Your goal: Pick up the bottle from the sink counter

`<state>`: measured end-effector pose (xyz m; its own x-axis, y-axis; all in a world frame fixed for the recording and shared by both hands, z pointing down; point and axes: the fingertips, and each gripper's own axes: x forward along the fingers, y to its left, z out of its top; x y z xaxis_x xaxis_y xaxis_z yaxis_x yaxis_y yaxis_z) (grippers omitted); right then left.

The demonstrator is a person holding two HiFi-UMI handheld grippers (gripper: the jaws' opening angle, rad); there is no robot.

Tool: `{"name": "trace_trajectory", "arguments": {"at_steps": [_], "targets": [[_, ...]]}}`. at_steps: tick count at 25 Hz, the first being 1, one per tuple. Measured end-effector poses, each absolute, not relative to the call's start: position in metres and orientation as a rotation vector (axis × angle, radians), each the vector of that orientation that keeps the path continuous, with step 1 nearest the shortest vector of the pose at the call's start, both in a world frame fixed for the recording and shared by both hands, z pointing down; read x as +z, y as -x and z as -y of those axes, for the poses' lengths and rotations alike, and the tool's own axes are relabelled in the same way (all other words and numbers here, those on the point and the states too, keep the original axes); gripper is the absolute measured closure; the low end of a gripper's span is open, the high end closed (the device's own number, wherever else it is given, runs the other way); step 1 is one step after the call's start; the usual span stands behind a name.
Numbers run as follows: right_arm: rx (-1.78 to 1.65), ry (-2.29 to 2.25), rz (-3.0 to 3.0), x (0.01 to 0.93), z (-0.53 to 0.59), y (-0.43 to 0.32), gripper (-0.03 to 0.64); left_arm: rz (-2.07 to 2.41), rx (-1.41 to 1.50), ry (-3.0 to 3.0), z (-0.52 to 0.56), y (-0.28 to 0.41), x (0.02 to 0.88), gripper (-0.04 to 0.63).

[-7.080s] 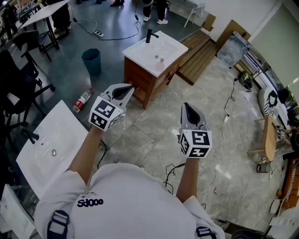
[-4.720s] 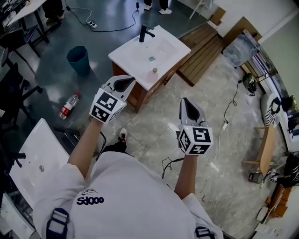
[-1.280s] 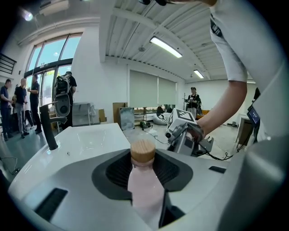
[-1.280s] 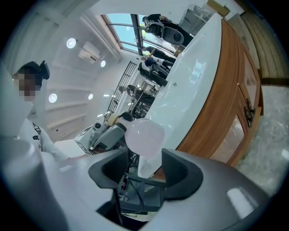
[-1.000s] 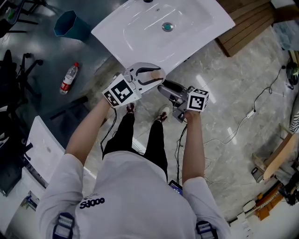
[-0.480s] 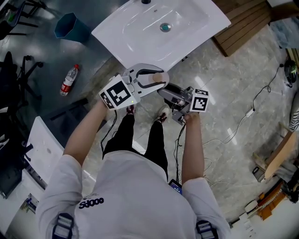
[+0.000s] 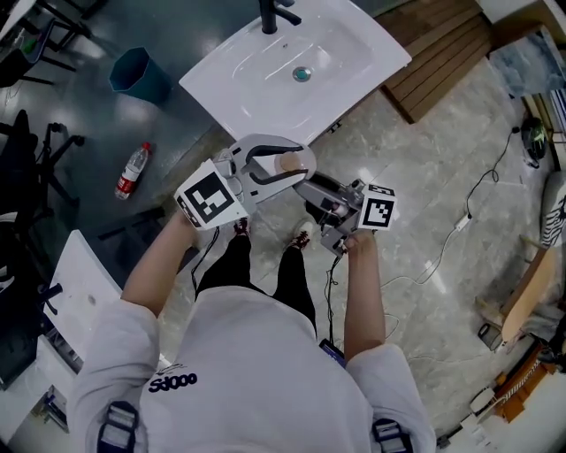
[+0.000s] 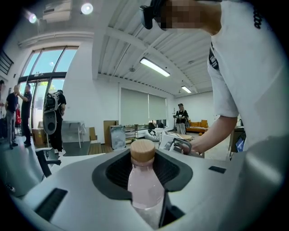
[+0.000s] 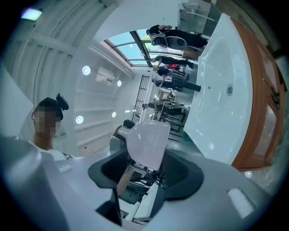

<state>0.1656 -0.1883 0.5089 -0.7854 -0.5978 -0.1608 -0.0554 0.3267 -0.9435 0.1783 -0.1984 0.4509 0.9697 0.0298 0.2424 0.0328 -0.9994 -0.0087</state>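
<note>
A small pale pink bottle [image 7: 287, 164] with a round wooden cap is held off the white sink counter [image 7: 354, 53]. My left gripper [image 7: 299, 165] is shut on it. In the left gripper view the bottle [image 8: 143, 180] stands cap up between the dark pads of the left gripper [image 8: 143, 158]. My right gripper [image 7: 305, 183] points at the left one, tips almost touching it. In the right gripper view the bottle's base [image 9: 146, 142] fills the gap at the tips of the right gripper [image 9: 144, 167]. Whether its pads press on the bottle cannot be told.
A black faucet [image 7: 270, 13] stands at the counter's far edge. A blue bin [image 7: 137, 71] and a plastic bottle [image 7: 133, 170] are on the dark floor to the left. A second white basin [image 7: 80, 292] lies lower left. Wooden planks [image 7: 442, 44] and cables [image 7: 478, 203] lie to the right.
The person walked up to the sink; the bottle that stood on the counter is now in the left gripper. Over the last second both grippers drew back from the counter, staying close together.
</note>
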Motion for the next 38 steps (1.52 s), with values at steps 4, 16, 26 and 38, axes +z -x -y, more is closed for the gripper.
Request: {"name": "trace_trajectory", "arguments": {"at_steps": [4,16,26,38], "targets": [[-1.465,0.535,-2.119,0.472,0.183,-0.158,0.364,0.056,-0.35,3.107,0.191,-0.171,0.412,0.456],[-1.413,0.524,-2.153,0.4,0.161,-0.138,0.365,0.102,-0.281,3.077,0.169,-0.151,0.34,0.456],[-1.36,0.559,-2.177,0.378,0.15,-0.12,0.364,0.165,-0.252,3.087,0.157,-0.137,0.316,0.456],[-1.377,0.617,-2.126,0.375,0.155,-0.121,0.367,0.234,-0.222,3.074,0.162,-0.137,0.314,0.456]]}}
